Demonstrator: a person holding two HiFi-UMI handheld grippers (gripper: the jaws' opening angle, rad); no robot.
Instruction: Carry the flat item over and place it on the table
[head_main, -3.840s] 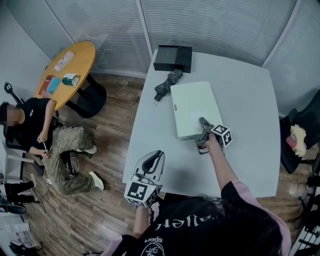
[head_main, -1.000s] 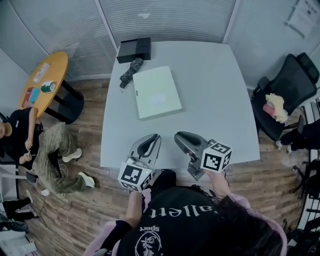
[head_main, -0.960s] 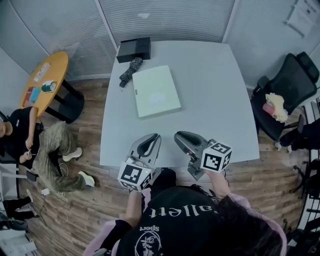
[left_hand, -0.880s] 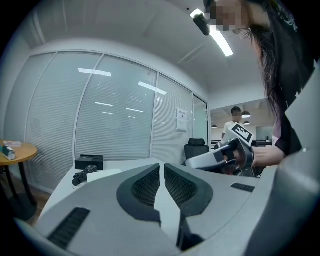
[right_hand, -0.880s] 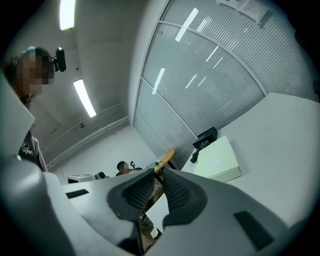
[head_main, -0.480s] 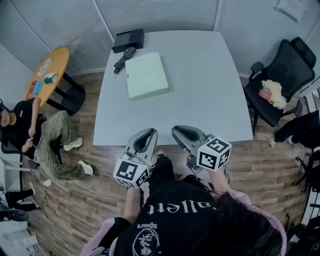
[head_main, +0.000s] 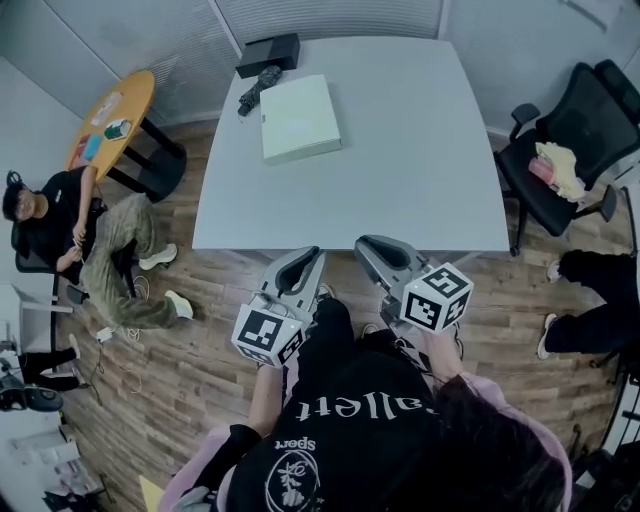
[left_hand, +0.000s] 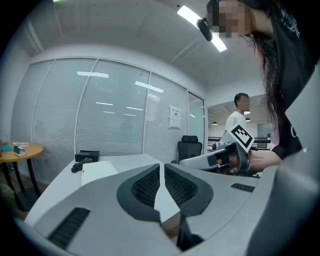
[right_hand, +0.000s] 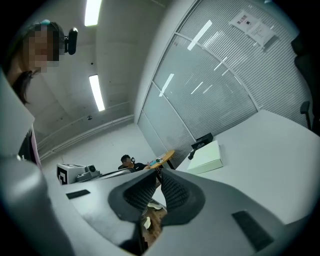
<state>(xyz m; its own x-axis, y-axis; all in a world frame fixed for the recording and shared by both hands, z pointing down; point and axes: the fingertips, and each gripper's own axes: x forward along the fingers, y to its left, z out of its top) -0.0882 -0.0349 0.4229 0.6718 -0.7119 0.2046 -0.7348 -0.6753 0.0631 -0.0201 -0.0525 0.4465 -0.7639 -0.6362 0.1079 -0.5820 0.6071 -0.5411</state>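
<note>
The flat pale green item (head_main: 300, 118) lies on the far left part of the white table (head_main: 420, 150), with nothing touching it. Both grippers hang in front of my body over the wooden floor, short of the table's near edge and far from the item. My left gripper (head_main: 310, 252) is shut and holds nothing. My right gripper (head_main: 362, 243) beside it is shut and empty too. Beyond the closed left gripper (left_hand: 161, 166) the item (left_hand: 97, 172) shows in the left gripper view. The right gripper view has it (right_hand: 207, 157) past the right gripper (right_hand: 160, 172).
A black box (head_main: 268, 52) and a folded dark umbrella (head_main: 253, 90) lie at the table's far left corner. A round orange table (head_main: 115, 115) and a seated person (head_main: 70, 225) are at the left. A black office chair (head_main: 560, 160) and another person's legs (head_main: 600, 300) are at the right.
Both grippers and my view have drawn back from the table, which now sits farther off. Earlier the right gripper was at the item's near edge; now it is clear of it.
</note>
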